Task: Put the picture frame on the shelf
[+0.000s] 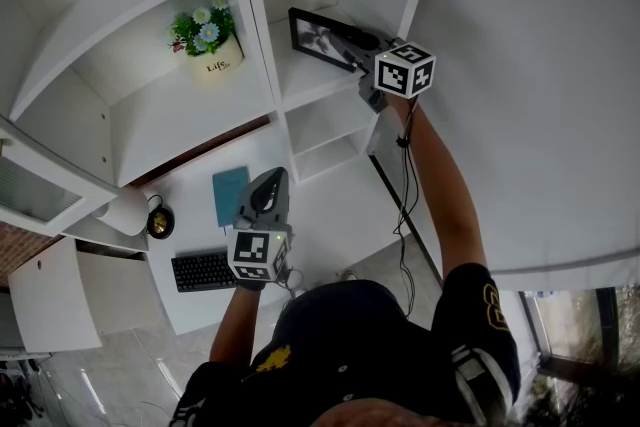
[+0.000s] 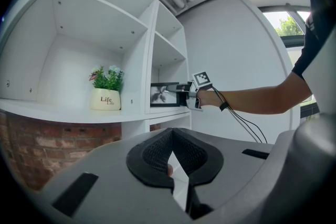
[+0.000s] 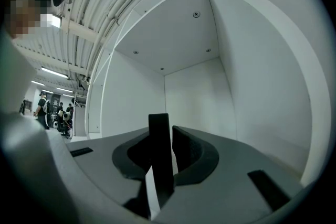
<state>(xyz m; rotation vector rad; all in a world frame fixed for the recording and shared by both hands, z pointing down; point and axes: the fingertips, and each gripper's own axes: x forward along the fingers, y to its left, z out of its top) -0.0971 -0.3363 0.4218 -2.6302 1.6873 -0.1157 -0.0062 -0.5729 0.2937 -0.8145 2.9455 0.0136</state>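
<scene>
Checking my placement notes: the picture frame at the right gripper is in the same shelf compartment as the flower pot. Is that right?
Not quite. The picture frame, at the right gripper, is in the narrow compartment beside the flower pot's, with an upright divider between them. The head view shows it.

We show a white shelf [image 1: 180, 115]; a black picture frame [image 1: 318, 37] around a grey-toned print; a cream pot [image 1: 216, 65] of green leaves with pale blue and white flowers. White worktop [image 1: 320, 205]: teal book [image 1: 229, 194], black keyboard [image 1: 203, 270]. The grey left gripper [image 1: 271, 177] and right gripper [image 1: 352, 50] carry cubes patterned in black-and-white squares.
</scene>
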